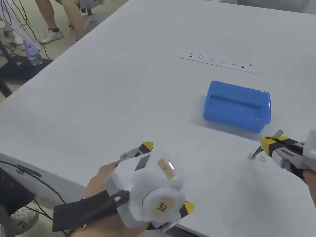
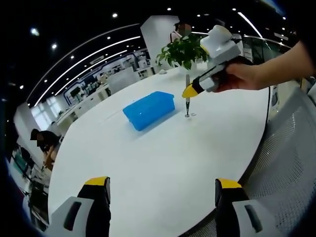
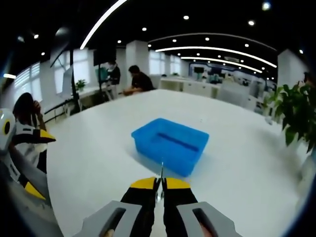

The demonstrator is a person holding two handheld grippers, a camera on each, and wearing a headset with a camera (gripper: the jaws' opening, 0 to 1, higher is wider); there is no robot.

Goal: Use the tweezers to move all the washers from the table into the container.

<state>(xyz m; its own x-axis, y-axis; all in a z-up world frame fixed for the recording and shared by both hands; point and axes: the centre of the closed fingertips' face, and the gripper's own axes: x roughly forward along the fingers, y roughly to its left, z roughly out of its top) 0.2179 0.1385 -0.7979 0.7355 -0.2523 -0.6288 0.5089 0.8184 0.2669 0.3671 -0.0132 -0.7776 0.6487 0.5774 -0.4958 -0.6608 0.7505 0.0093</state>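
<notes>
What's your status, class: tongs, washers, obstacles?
Left tongs open, empty. Right tongs shut on tweezers, tips by washer near container. Nothing between them.

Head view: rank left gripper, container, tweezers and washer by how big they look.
1. left gripper: looks largest, but it is nearest the camera, so its lead over the container is unsure
2. container
3. tweezers
4. washer: a tiny ring beside the tweezers' tip
</notes>
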